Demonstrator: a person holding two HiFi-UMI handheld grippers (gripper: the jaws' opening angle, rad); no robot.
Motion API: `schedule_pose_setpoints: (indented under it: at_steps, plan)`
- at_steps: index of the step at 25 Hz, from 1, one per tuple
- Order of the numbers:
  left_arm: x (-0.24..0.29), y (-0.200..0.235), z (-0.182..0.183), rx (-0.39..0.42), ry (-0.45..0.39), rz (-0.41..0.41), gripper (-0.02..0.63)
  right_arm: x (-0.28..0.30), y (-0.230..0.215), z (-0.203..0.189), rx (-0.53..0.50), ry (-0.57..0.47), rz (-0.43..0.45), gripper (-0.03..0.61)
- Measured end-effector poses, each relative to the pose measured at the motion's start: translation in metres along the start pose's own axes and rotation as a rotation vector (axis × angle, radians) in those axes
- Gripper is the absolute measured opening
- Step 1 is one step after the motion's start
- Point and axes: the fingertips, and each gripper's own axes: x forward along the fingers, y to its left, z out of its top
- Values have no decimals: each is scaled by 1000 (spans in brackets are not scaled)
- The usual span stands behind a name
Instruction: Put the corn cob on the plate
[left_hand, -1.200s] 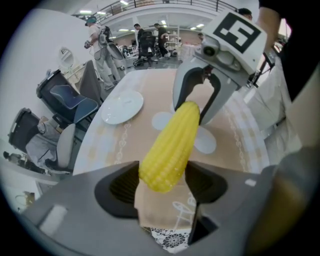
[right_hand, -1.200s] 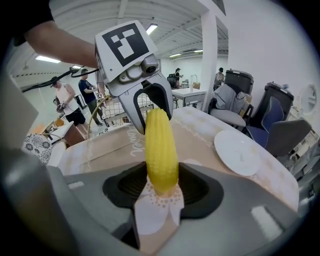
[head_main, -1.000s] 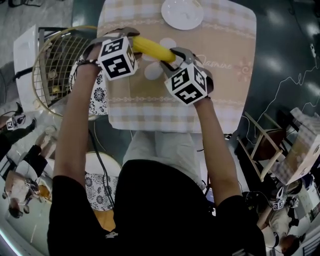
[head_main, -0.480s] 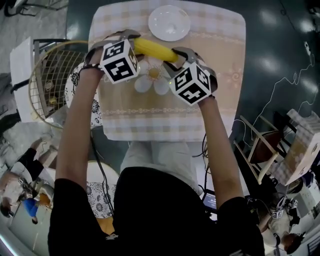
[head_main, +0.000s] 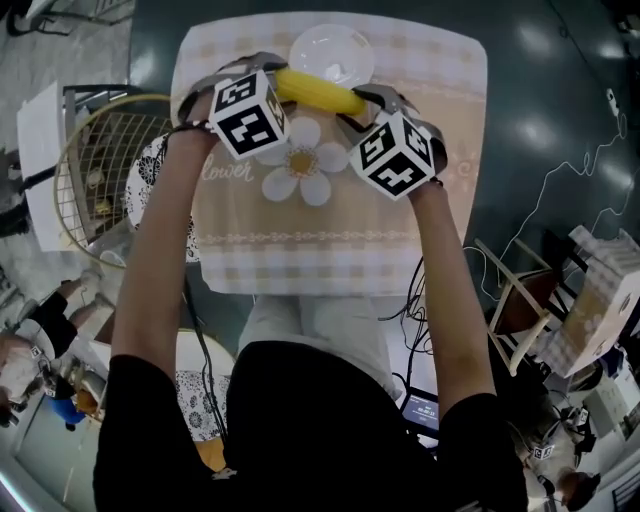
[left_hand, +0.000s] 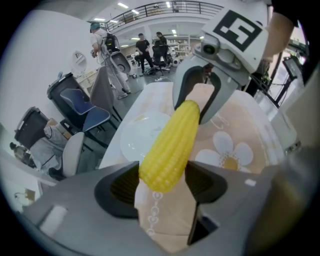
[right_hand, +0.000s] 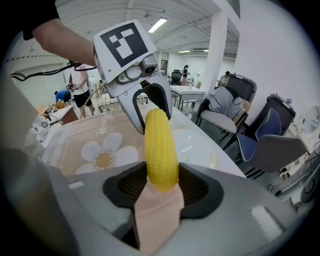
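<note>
A yellow corn cob (head_main: 318, 92) is held over the bench (head_main: 445, 150) at the near rim of the white plate (head_main: 332, 42), its ends pinched between the fingers (right_hand: 197, 187) of the left gripper (head_main: 262, 68) and right gripper (head_main: 368, 100); it could be rolled off the plate by an uneven release.

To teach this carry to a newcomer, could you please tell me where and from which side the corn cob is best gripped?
At its two ends, one gripper from each side. The corn cob is long, round and held roughly level, so the left gripper and right gripper, each clamped across an end, should stop it rolling or tipping near the plate.
</note>
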Motion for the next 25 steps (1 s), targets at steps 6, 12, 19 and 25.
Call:
schedule_pose_setpoints:
  at_steps: [6,12,19,25]
  plan:
    - [13,20,10,-15,-10,20,299,9,-25,-6,-18,21,12,196]
    - [29,37,18,-34,-3,32,299,23,-47,-15,-4,43,36,196]
    - [38,38,18,-55,0,22,298,28,-51,-23,11,48,62,196]
    - [42,38,17,-66,-2,25,299,33,-51,-27,24,42,68,198]
